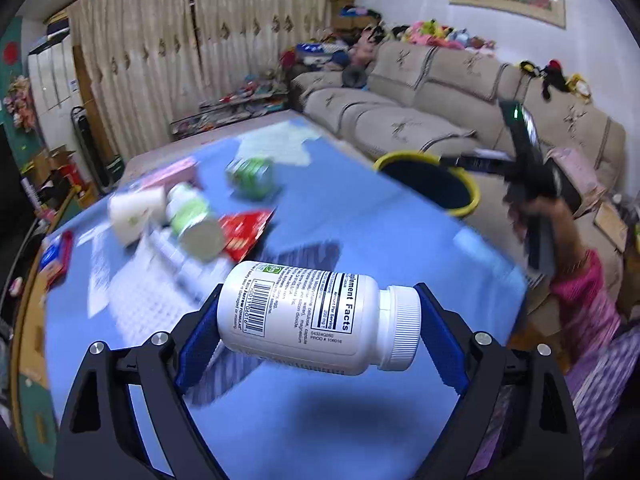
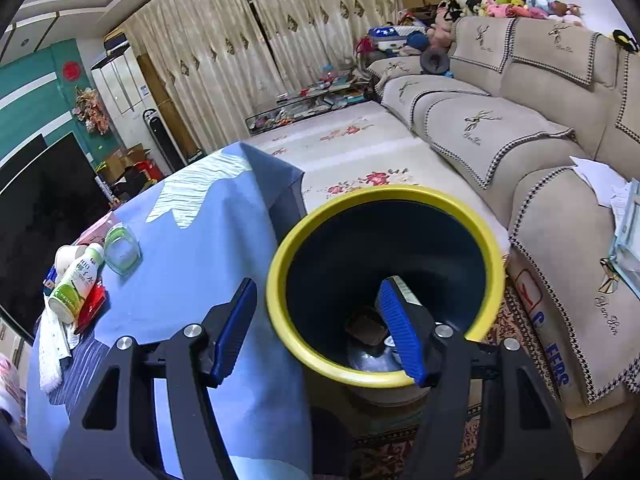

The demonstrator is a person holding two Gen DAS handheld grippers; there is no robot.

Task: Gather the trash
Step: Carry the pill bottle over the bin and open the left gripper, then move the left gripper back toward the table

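A white pill bottle (image 1: 316, 316) with a ribbed cap and printed label lies sideways, clamped end to end in the left gripper (image 1: 320, 328) above the blue tablecloth (image 1: 360, 232). The right gripper (image 2: 320, 328) hangs spread wide and empty over the yellow-rimmed bin (image 2: 280, 264) beside the table. More bottles (image 1: 192, 220) lie farther back.

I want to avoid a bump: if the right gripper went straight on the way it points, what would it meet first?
Probably the yellow-rimmed trash bin: the open right gripper points down into its dark mouth, one finger over the rim. It would likely meet the inside wall or the trash at the bottom, though depth is unclear.
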